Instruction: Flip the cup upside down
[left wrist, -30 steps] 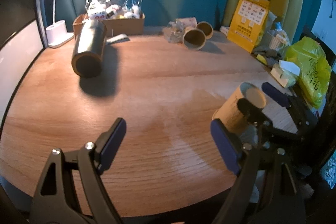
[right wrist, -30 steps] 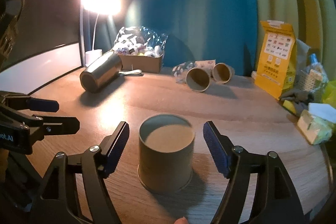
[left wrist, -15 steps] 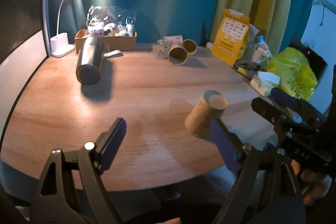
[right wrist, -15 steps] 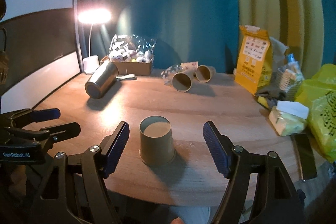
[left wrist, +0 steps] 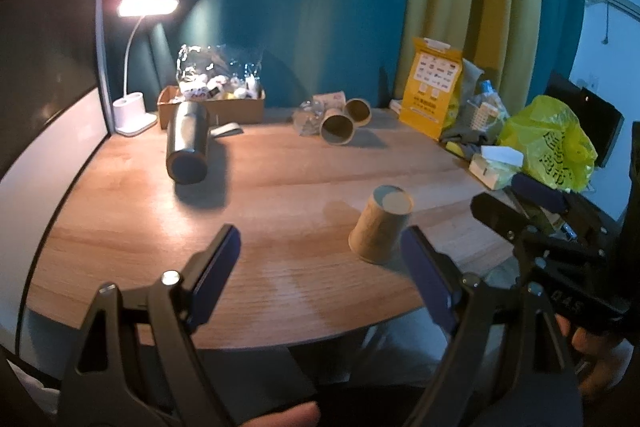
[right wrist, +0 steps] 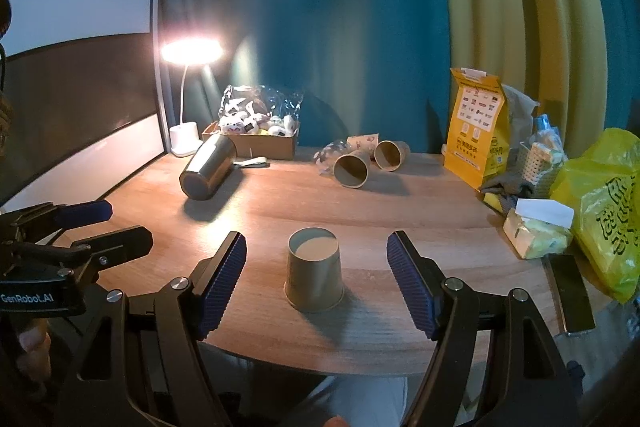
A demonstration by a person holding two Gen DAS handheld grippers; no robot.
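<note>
A brown paper cup stands upside down, wide rim on the wooden table, near the front edge. It also shows in the left wrist view. My right gripper is open and empty, pulled back from the cup, with the jaws wide on either side of it. My left gripper is open and empty, with the cup just beyond its right finger. The left gripper also shows at the left of the right wrist view, and the right gripper at the right of the left wrist view.
A steel tumbler lies on its side at the back left. Two paper cups lie on their sides at the back. A lamp, a cardboard box, a yellow packet, a tissue pack and a yellow bag line the back and right edges.
Both grippers have drawn back toward the table's front edge and away from the cup. The cup has stayed upside down in place.
</note>
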